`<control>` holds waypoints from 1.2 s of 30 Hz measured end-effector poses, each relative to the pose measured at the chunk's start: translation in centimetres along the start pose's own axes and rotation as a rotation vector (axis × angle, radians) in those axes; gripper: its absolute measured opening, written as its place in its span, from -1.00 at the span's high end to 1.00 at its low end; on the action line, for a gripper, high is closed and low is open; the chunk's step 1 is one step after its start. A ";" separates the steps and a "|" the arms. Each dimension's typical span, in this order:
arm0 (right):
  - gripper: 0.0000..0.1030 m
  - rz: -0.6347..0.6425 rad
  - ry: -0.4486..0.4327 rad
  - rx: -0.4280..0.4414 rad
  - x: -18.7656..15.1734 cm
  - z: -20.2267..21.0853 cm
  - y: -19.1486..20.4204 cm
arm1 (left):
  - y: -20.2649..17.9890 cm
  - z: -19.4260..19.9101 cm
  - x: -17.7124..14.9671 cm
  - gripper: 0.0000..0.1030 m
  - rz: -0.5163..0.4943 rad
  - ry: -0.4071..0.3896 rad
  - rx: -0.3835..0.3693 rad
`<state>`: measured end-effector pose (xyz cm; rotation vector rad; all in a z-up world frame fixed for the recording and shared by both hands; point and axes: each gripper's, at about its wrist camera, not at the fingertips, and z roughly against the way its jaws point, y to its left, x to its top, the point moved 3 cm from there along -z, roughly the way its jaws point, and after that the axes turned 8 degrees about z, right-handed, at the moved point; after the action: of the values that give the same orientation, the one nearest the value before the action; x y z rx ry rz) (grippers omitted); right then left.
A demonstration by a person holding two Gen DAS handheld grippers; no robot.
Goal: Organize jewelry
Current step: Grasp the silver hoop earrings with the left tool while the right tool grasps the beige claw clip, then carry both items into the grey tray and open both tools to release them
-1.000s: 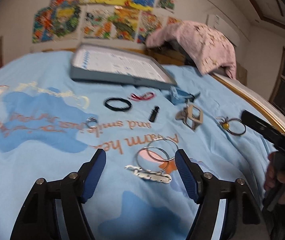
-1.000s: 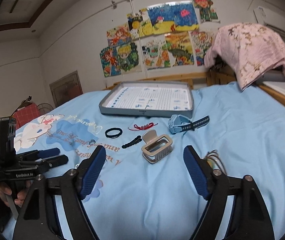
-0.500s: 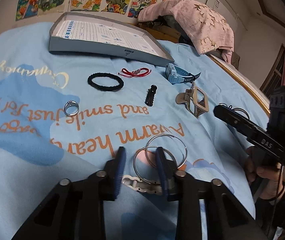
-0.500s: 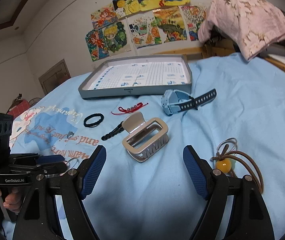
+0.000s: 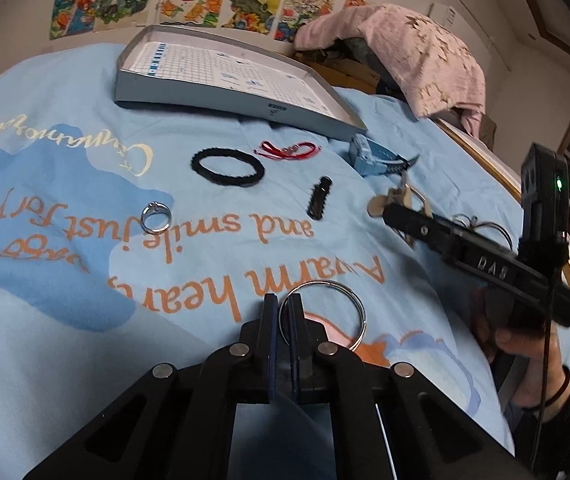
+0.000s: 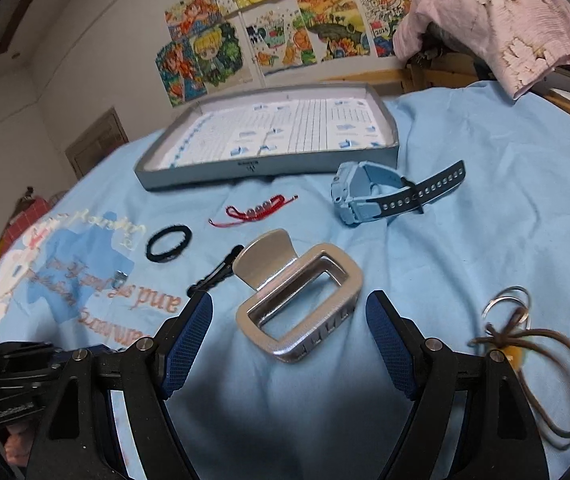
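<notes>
Jewelry lies on a light blue bedsheet. My left gripper [image 5: 283, 308] is shut on the rim of a thin silver hoop bangle [image 5: 355, 308]. Beyond it lie a silver ring [image 5: 156, 217], a black hair tie [image 5: 229, 168], a red string bracelet [image 5: 287, 149], a black clip [image 5: 319, 198] and a blue watch [image 5: 373, 156]. My right gripper [image 6: 289, 332] is open, its pads on either side of a silver claw hair clip [image 6: 305, 312]. The watch [image 6: 369, 196], red bracelet [image 6: 257, 210] and hair tie [image 6: 168, 242] lie behind it.
A shallow grey tray [image 5: 205, 98] with a grid liner stands at the far side, also in the right wrist view [image 6: 245, 168]. A brown cord with key rings [image 6: 525, 332] lies right. A pink cloth [image 6: 497, 20] drapes over the wooden bed edge.
My left gripper lowered and closed from wide open onto the silver hoop. My right gripper moved forward and down, open, until the claw clip lies between its pads.
</notes>
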<state>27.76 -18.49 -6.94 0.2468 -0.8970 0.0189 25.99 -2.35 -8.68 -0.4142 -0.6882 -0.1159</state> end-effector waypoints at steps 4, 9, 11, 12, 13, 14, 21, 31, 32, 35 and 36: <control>-0.38 0.002 -0.012 -0.010 0.0 -0.2 0.0 | 0.1 -0.2 0.6 0.90 0.022 -0.023 0.016; -0.04 -0.026 -0.022 -0.013 -0.2 -0.2 -0.8 | -0.2 -0.3 1.0 0.91 0.030 -0.044 0.046; 0.00 -0.036 -0.032 0.003 -0.3 -0.1 -1.0 | -0.6 -0.1 1.2 0.91 0.028 -0.061 0.060; 0.01 -0.038 -0.039 0.009 -0.3 0.0 -1.0 | -0.7 0.0 1.2 0.91 0.030 -0.067 0.065; 0.02 -0.040 -0.046 0.015 -0.3 0.1 -1.1 | -0.9 0.1 1.3 0.91 0.036 -0.074 0.068; 0.03 -0.043 -0.055 0.026 -0.3 0.3 -1.1 | -1.0 0.2 1.5 0.92 0.042 -0.081 0.070; 0.04 -0.076 -0.112 0.082 0.0 1.4 -1.7 | -2.2 1.4 3.8 0.95 0.051 -0.151 0.086; 0.05 0.052 -0.221 0.084 1.5 4.3 0.7 | -2.8 2.1 7.8 0.95 0.031 -0.203 0.072; 0.05 0.063 -0.229 0.089 1.8 4.4 0.9 | -2.6 2.0 8.3 0.95 0.041 -0.206 0.064; 0.05 0.083 -0.250 0.111 3.7 4.7 1.1 | -2.4 1.7 10.4 0.95 0.023 -0.222 0.080; 0.05 0.088 -0.256 0.112 4.2 4.7 1.0 | -2.4 1.5 11.0 0.95 0.012 -0.228 0.088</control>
<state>26.64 -18.89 -0.62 0.3184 -1.1631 0.1214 32.96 -3.62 0.19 -0.3500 -0.9117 -0.0266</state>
